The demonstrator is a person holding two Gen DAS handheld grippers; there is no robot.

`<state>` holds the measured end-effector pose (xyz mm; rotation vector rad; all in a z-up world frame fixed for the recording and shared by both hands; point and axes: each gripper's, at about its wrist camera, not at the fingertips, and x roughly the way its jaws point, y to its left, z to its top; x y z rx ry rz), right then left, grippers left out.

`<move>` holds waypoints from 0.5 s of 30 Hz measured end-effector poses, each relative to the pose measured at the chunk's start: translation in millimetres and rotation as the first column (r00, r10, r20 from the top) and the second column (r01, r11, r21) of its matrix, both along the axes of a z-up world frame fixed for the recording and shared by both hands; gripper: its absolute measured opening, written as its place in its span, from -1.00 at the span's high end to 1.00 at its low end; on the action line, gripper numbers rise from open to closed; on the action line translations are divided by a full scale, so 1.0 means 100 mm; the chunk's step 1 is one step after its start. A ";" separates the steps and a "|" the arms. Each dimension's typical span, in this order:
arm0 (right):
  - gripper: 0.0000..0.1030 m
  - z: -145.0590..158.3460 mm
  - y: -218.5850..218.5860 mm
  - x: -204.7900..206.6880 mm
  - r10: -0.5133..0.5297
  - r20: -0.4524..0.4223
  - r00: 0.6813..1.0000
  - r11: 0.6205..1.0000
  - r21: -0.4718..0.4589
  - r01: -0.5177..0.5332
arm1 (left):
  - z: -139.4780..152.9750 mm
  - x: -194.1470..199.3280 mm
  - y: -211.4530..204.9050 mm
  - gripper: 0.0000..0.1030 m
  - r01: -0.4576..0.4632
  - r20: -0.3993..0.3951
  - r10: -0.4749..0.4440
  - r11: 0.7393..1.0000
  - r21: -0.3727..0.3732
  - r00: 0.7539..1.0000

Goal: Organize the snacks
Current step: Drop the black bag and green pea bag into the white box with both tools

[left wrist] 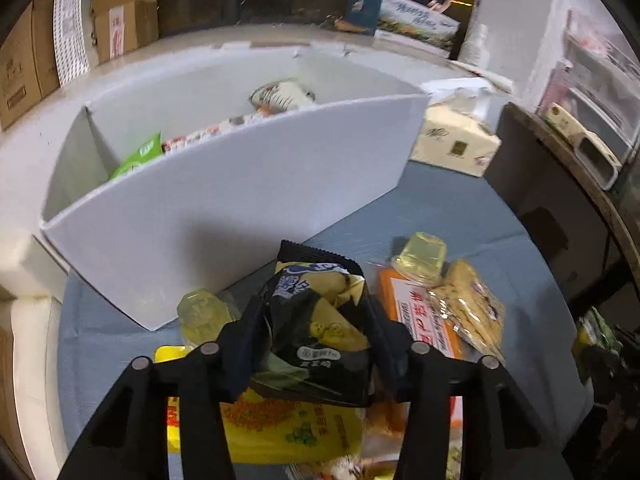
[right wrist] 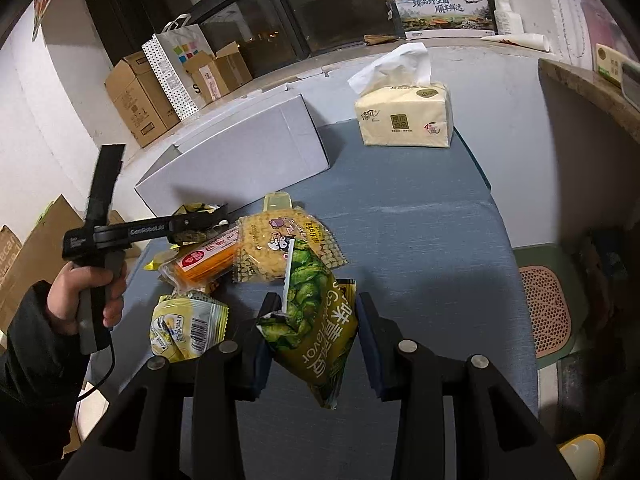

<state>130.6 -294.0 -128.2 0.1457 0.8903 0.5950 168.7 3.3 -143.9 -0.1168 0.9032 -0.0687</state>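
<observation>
The left claw (left wrist: 316, 320) pinches a crumpled black snack packet (left wrist: 320, 320), its dark pads pressed into both sides of the bag, which sits lifted above the pile of snacks on the blue worktop (right wrist: 420, 220). Under it lies a yellow bag printed with green peas (left wrist: 296, 432), with a small clear jelly cup (left wrist: 200, 312) just to its left. To the right, another jelly cup (left wrist: 420, 258) rests on top of an orange packet with a white label (left wrist: 404, 300), and a clear pack of pale crackers (left wrist: 476, 312) lies touching that packet. Beyond the pile stands an open white box (left wrist: 224, 200) (already holding a green bag (left wrist: 140, 156), a red-and-white packet and a pale one at the far side). The right claw (right wrist: 316, 332) grips a green-and-yellow snack bag (right wrist: 316, 328) that hangs tilted between its pads, clear of the cloth. Past it lie a yellow corn-snack bag with a cartoon figure (right wrist: 280, 248) and, near left, a small yellow packet with a barcode (right wrist: 184, 328). A hand in a dark sleeve (right wrist: 92, 292) holds the left tool's handle. A pack of tissues (right wrist: 404, 116) sits at the far right of the worktop.
</observation>
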 end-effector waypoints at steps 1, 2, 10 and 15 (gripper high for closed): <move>0.19 0.00 0.01 0.01 0.002 0.000 1.000 1.000 0.000 -0.002 | 0.05 -0.04 0.01 0.01 0.002 0.014 -0.002 1.000 -0.014 1.000; 0.19 0.00 0.03 0.01 0.006 0.001 1.000 1.000 0.000 -0.006 | 0.10 -0.09 0.03 0.01 0.007 0.030 -0.006 0.999 -0.036 1.000; 0.19 0.16 0.22 0.09 0.042 0.029 0.999 0.999 0.019 -0.043 | 0.62 -0.52 0.14 0.02 0.032 0.187 -0.008 0.992 -0.123 0.982; 0.19 0.42 0.40 0.26 0.069 0.073 0.995 0.996 0.044 -0.072 | 0.96 -0.60 0.25 0.03 0.031 0.273 0.005 0.991 -0.128 0.962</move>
